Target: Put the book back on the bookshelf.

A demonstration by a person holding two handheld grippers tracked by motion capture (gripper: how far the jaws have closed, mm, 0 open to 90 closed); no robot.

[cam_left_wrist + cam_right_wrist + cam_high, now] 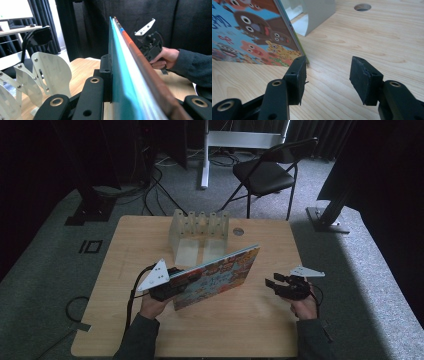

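We are gripping the picture book [220,275] with our left gripper [172,282], its jaws clamping the book's near left edge so the book is standing tilted on its long lower edge, cover facing us, running from about eight o'clock up toward two o'clock across the middle of the table [250,330]. In the left gripper view the book's page edges [125,62] are rising straight up between the jaws. Our right gripper [272,282] is hovering low at about four o'clock, well apart from the book's right end, with its jaws standing partly open and holding nothing; in the right gripper view bare wood is lying between the pads [364,80], and the book's lower corner is sitting just beyond the left one. Behind the book, at twelve o'clock, a pale slotted rack [200,232] is standing near the table's far edge, beside a round hole [238,231]. A folding chair [267,172] is standing on grey carpet beyond.
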